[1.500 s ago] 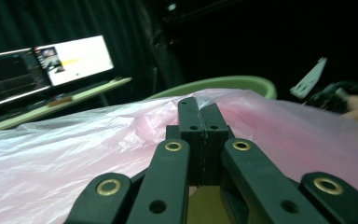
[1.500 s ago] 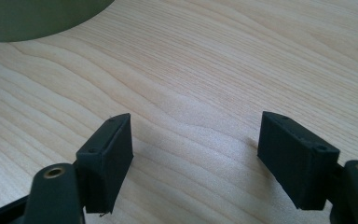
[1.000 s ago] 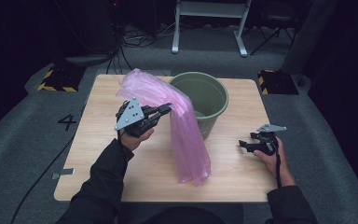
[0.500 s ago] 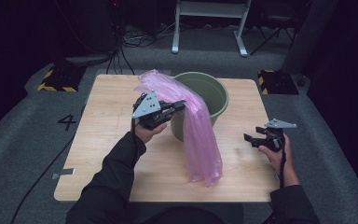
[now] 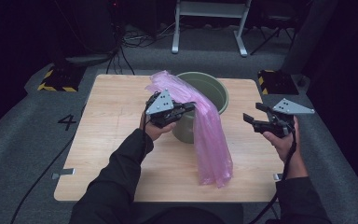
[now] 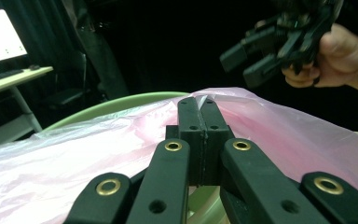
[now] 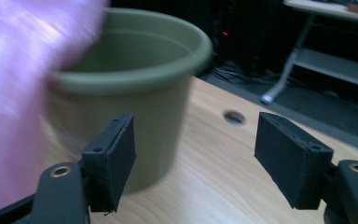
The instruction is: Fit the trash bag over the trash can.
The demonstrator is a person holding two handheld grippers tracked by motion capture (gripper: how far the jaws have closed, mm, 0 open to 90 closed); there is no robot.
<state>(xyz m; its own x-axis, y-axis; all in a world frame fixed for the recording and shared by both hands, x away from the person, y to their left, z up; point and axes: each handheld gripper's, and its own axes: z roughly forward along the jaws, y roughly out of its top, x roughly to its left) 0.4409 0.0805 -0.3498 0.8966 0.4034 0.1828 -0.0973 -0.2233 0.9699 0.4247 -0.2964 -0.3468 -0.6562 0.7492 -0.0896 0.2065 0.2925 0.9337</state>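
Bag carried onto the bucket's rim, second gripper coming up to help

We have the pink bag clamped in our left gripper, now shifted from the table's middle to the near rim of the green bucket by the far edge, its tail trailing toward the near edge. Our right gripper has risen off the table, jaws apart and empty, narrowing only slightly. We judge lining comes next; open room lies at the right edge.

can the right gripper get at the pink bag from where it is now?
Probably yes. The right gripper is open, empty and aimed at the pink bag, with bare table between them. The left gripper pinches the bag's top.
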